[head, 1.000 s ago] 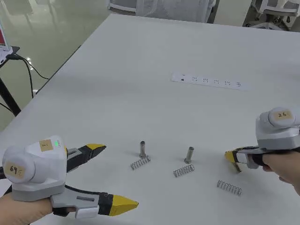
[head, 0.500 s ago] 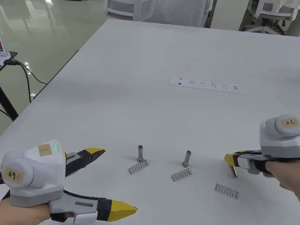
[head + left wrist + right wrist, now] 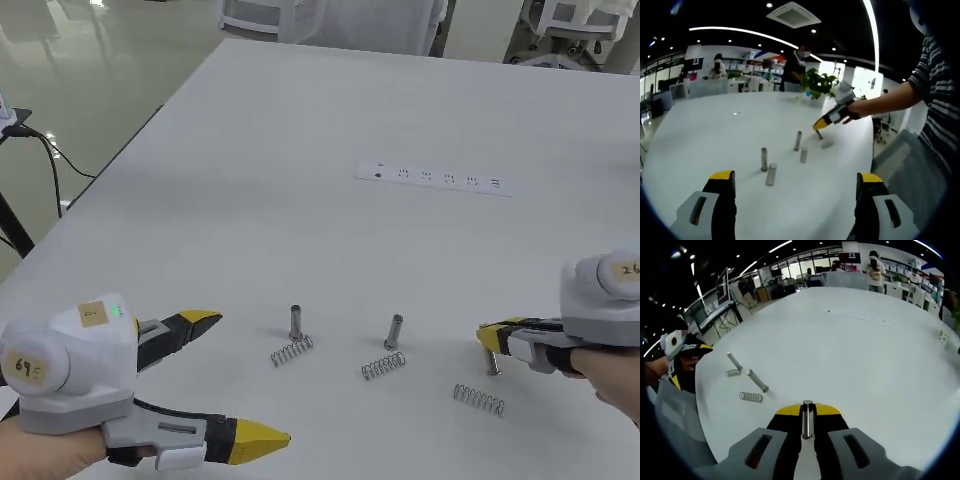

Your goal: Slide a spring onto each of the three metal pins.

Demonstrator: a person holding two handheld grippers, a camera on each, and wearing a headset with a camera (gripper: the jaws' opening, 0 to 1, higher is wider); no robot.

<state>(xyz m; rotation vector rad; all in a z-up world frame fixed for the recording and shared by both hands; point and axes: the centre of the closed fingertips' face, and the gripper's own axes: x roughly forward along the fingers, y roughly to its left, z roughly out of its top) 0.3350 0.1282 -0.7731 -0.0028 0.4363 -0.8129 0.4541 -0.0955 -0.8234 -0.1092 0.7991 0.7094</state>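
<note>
The left gripper (image 3: pixel 232 378) hovers low over the near left part of the white table (image 3: pixel 300 150), its two yellow-tipped jaws spread wide apart with nothing between them. Over on the right, the right gripper (image 3: pixel 490 337) has its jaws pressed onto a metal pin, the held pin (image 3: pixel 492 362), which hangs down from the yellow tips toward the table; whether its lower end touches the surface I cannot tell. In the right gripper view that pin runs straight up between the closed jaws, with its end just past the tips. Between the two grippers, two more pins stand upright on the table: the left pin (image 3: pixel 296 321) and the middle pin (image 3: pixel 394 331), a little apart from each other. Each has a spring lying on its side close in front of it, the left spring (image 3: pixel 291 350) just beside the foot of the left pin and the middle spring (image 3: pixel 384 366) just beside the middle pin. A third one, the right spring (image 3: pixel 478 399), lies flat on the table near the held pin, on the nearer side. No spring is on a pin. Farther back on the table lies a white power strip (image 3: pixel 435 178).
</note>
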